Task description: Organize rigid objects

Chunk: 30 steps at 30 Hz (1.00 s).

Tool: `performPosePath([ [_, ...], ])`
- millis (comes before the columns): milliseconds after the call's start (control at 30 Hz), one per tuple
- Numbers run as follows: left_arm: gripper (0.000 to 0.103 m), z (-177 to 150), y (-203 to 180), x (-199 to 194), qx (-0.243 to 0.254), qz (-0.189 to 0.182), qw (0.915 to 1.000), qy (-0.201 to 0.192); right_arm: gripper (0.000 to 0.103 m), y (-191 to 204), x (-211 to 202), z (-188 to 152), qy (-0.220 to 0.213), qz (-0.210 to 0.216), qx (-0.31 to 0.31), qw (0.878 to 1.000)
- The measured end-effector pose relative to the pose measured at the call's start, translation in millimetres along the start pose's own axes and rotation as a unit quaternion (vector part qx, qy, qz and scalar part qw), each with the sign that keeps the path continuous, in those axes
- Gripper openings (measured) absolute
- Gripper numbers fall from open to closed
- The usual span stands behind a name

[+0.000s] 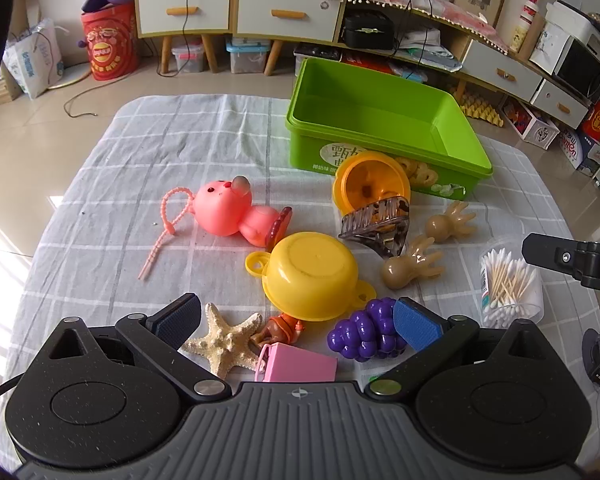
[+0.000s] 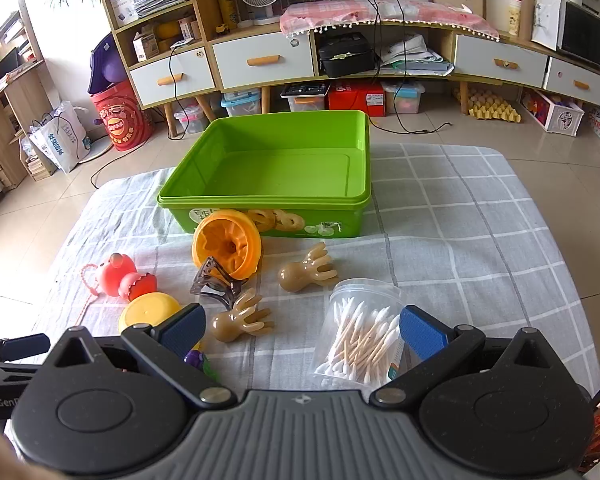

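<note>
I hold my left hand-held gripper (image 1: pixel 296 320) wide apart and empty above the near edge of the worktop (image 1: pixel 100 184), which is covered with a grey checked cloth. Between its fingers lie a starfish (image 1: pixel 224 340), a pink box (image 1: pixel 298 364), a small brown figure (image 1: pixel 280 330) and a purple toy grape bunch (image 1: pixel 364 334) — the right pad (image 1: pixel 416 324) is just beside the grapes. A little further stands a yellow toy pot (image 1: pixel 312 272), upside down, then a pink rubber toy (image 1: pixel 228 212), a brown hair claw (image 1: pixel 376 224) and two tan octopus toys (image 1: pixel 412 264).

My right hand-held gripper (image 2: pixel 300 330) is released too, nothing between the pads. The clear tub of cotton swabs (image 2: pixel 360 332) lies on its side, just beside the right finger. An orange mould (image 2: pixel 226 246) leans against the green plastic bin (image 2: pixel 276 200), which stands empty at the far side of the worktop.
</note>
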<state>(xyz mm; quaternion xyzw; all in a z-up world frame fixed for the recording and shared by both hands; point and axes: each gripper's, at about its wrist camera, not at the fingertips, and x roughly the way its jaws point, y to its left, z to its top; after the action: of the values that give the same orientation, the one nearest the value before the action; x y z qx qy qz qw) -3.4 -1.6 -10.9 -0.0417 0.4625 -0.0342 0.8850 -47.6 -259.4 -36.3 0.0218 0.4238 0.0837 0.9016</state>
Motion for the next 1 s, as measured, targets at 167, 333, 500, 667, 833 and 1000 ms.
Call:
performPosePath([
  [167, 0.101, 0.0, 0.0, 0.1, 0.000, 0.000, 1.0000, 0.000, 0.088, -0.2, -0.1, 0.2, 0.000, 0.000, 0.000, 1.000],
  [333, 0.101, 0.3, 0.2, 0.1, 0.000, 0.000, 1.0000, 0.000, 0.088, -0.1, 0.1, 0.4, 0.001, 0.000, -0.001, 1.000],
  [500, 0.101, -0.1, 0.1, 0.2, 0.000, 0.000, 1.0000, 0.001, 0.088, -0.4, 0.7, -0.4, 0.001, 0.000, -0.002, 1.000],
  [667, 0.101, -2.7, 1.1, 2.0, 0.001, -0.001, 1.0000, 0.003, 0.088, -0.1, 0.9, -0.4, 0.001, 0.000, -0.002, 1.000],
  [833, 0.101, -2.9, 2.6, 3.5, 0.001, -0.001, 1.0000, 0.004, 0.088, -0.4, 1.4, -0.5, 0.001, 0.000, -0.003, 1.000],
  [1000, 0.101, -1.3, 7.0, 6.5, 0.000, 0.001, 0.9999, 0.010, 0.088, -2.3, 2.7, -0.7, 0.003, 0.000, -0.001, 1.000],
])
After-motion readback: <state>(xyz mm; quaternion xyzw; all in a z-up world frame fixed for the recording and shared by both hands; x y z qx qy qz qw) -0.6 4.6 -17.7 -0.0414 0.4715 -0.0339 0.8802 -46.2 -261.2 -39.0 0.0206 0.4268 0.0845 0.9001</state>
